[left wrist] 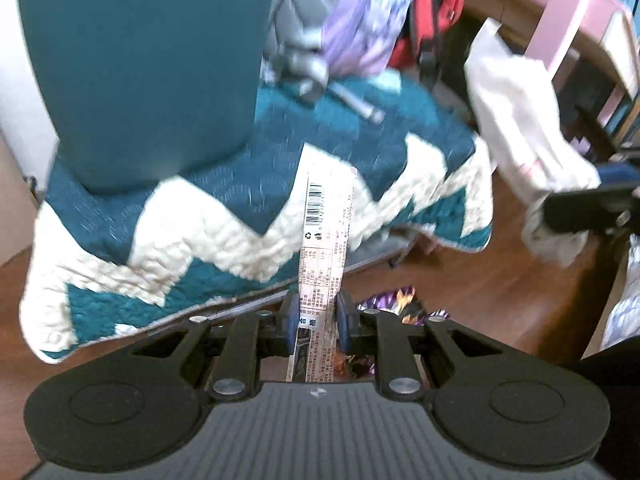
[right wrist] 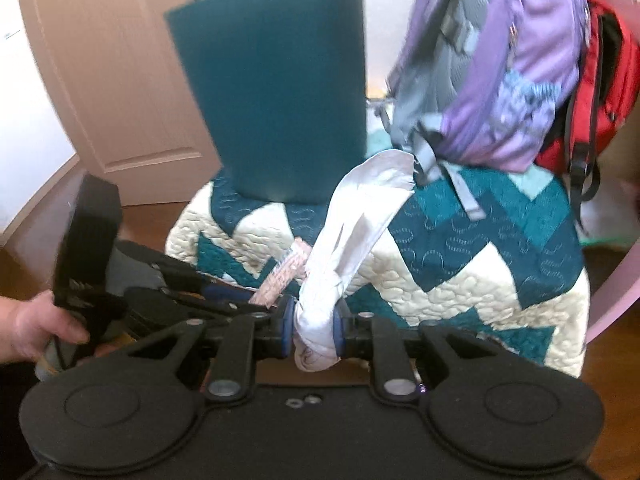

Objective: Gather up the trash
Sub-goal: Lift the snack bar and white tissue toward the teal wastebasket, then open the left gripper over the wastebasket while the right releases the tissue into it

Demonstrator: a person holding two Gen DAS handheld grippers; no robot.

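My left gripper (left wrist: 318,316) is shut on a long beige snack wrapper (left wrist: 326,216) with a barcode, holding it upright in front of the quilt. My right gripper (right wrist: 314,326) is shut on a white crumpled plastic bag (right wrist: 356,224) that stands up from the jaws. In the left wrist view the white bag (left wrist: 516,128) and the right gripper sit at the far right. In the right wrist view the left gripper (right wrist: 256,304) with the wrapper (right wrist: 284,276) lies at the left, close beside my right fingers. A tall teal bin (right wrist: 280,92) stands on the quilt behind both.
A teal and cream zigzag quilt (left wrist: 192,240) covers a low seat. A purple backpack (right wrist: 500,68) and a red bag (right wrist: 604,76) rest on it at the right. Shiny purple wrappers (left wrist: 396,304) lie on the wooden floor (left wrist: 472,288). Pink furniture (left wrist: 568,20) stands at the far right.
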